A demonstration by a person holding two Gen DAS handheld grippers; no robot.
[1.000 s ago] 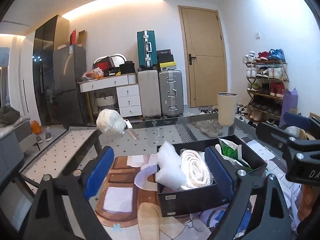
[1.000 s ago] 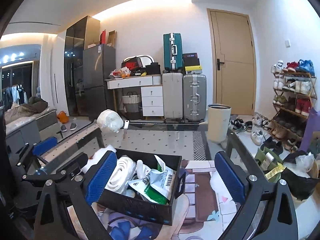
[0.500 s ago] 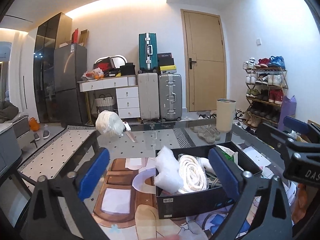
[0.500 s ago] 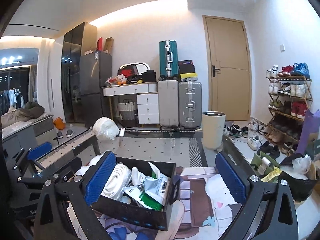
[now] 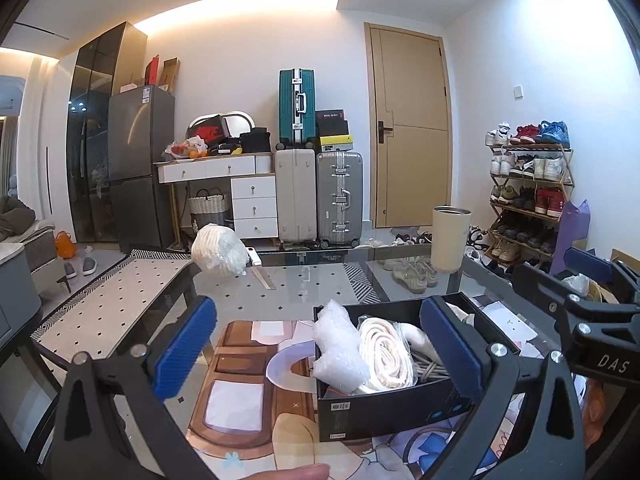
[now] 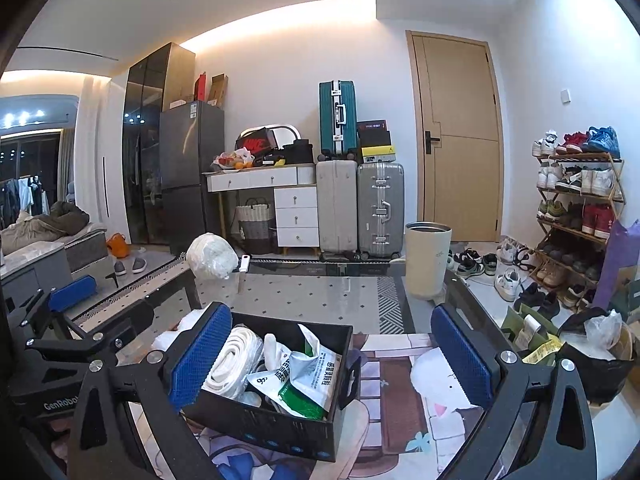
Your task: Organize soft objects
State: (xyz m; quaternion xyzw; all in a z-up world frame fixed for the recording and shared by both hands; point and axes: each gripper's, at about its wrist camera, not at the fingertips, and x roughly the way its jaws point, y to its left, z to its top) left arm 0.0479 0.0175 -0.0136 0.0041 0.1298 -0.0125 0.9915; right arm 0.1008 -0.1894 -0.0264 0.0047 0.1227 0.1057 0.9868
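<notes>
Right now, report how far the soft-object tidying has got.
Done: the black cardboard box already holds a rolled white cloth, crumpled bubble wrap and a green-and-white plastic pouch. In hand: nothing; left tongs and right tongs are both open. Left: the white plastic-wrapped bundle sits outside, on the glass table.

Glass surface [image 5: 320,280] far half mostly open: only the white bagged bundle [image 5: 219,250] at far left and the cream canister [image 5: 450,238] at far right, wide lane between them. Near side blocked by the black box [image 5: 384,408], stuffed to the rim with bubble wrap [image 5: 338,344], rolled white cord [image 5: 386,350] and a green-white pouch [image 6: 304,376]. Left of the box, printed mat [image 5: 240,360] lies bare. Right edge crowded by a dark bag [image 6: 596,364] and shoe rack [image 6: 576,216]
</notes>
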